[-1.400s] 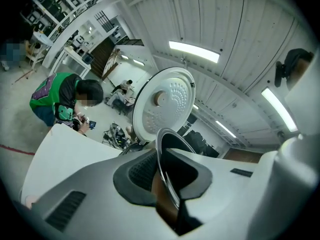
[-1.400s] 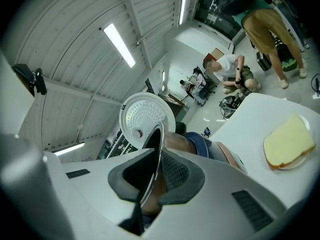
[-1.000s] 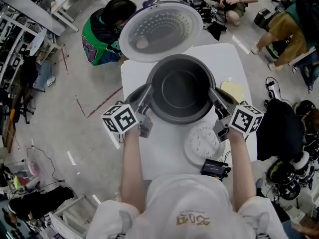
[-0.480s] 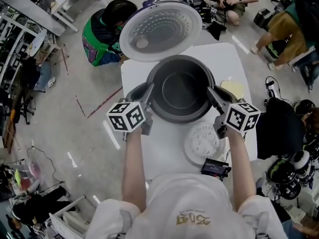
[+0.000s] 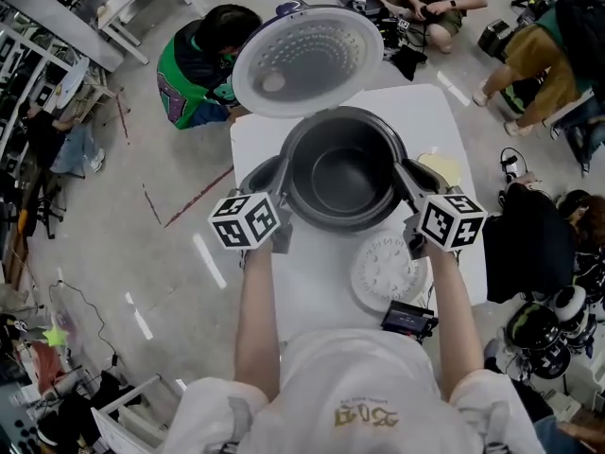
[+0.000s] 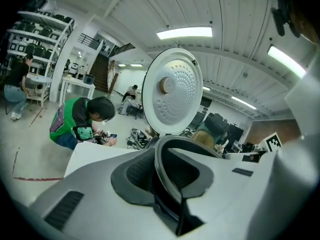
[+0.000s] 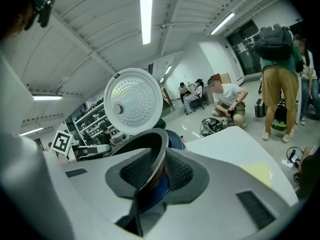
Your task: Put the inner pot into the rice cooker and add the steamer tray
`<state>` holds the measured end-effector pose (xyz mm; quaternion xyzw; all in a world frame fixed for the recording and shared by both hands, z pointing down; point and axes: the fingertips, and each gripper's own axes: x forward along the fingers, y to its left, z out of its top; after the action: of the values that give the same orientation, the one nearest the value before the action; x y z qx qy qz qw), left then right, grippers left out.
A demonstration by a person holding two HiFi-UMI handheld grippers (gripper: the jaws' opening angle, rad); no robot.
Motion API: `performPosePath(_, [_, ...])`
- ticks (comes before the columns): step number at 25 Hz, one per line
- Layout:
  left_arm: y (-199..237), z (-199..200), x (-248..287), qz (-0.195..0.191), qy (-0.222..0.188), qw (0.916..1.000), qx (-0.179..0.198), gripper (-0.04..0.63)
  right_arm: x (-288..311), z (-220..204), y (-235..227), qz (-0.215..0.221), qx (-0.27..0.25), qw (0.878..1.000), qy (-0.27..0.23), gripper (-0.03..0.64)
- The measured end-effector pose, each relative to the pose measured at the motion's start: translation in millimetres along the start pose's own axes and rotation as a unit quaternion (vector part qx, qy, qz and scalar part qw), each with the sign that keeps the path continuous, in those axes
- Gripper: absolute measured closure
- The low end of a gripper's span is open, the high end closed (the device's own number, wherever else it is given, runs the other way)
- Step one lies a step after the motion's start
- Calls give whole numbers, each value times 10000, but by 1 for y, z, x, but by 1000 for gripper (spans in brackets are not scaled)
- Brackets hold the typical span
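Squarely in the middle of the white table [image 5: 435, 112] the rice cooker [image 7: 173, 137] is standing with its round white lid [image 5: 307, 60] tipped up and open on its far side. Beyond the rice cooker and to its left, a person in a green top [image 5: 194, 55] is crouching on the floor. The dark inner pot [image 5: 345, 173] is sitting down in the rice cooker's body, empty, with its wide rim showing all round. The left gripper [image 5: 282, 173] is reaching in at the rice cooker's left side; its jaws are closing, with the pot's rim standing between them and the pads not pressing on it. The right gripper [image 5: 405, 170] is doing the mirror job at the rice cooker's right side: its jaws are standing apart with the rim between them, and both textured pads are showing clear of the metal. The white steamer tray [image 5: 389, 272] is lying flat on the table just in front of the rice cooker, toward its right, under the right gripper's marker cube. A pale yellow sheet [image 5: 440, 168] is lying on the table just to the right of the rice cooker. A small black device [image 5: 408, 321] is resting well in front of the rice cooker, at the table's near edge.
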<state>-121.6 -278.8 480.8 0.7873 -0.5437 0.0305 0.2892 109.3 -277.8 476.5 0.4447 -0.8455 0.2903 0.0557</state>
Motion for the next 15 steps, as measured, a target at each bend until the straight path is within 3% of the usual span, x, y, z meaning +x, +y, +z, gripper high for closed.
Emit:
performPosePath(7, [-11,0,-15,-54,-75,10000,-27,503,-26,2,0,-257,27,9995,-187,509])
performPosePath(15, [-30,-18,-47,-330,-37,9994,41,500,-64,-24,6,-659,138,9973,-290,500])
